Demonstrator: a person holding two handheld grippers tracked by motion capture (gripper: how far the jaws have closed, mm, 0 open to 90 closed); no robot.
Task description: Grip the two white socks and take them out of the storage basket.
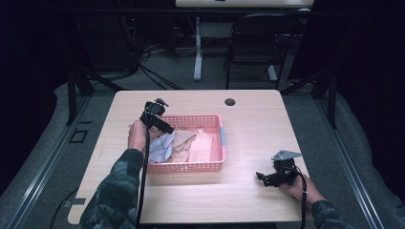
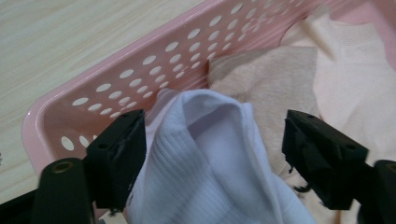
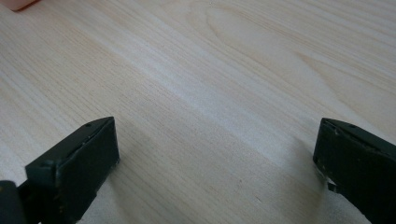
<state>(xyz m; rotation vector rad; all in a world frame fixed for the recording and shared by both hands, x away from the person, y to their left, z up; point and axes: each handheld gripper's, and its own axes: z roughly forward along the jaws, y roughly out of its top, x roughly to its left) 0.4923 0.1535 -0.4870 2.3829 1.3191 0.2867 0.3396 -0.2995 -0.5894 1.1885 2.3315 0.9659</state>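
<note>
Left hand-held gripper [image 2: 212, 158] spread wide around a white cloth [image 2: 210, 163] in the pink basket [image 1: 210, 166]; right hand-held gripper [image 3: 217, 168] released over bare bench [image 3: 210, 70].

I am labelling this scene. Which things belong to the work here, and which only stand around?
In the work: left gripper, white cloth, beige cloths, pink basket, right gripper.

Standing around: black chair, floor cables, table hole.
</note>
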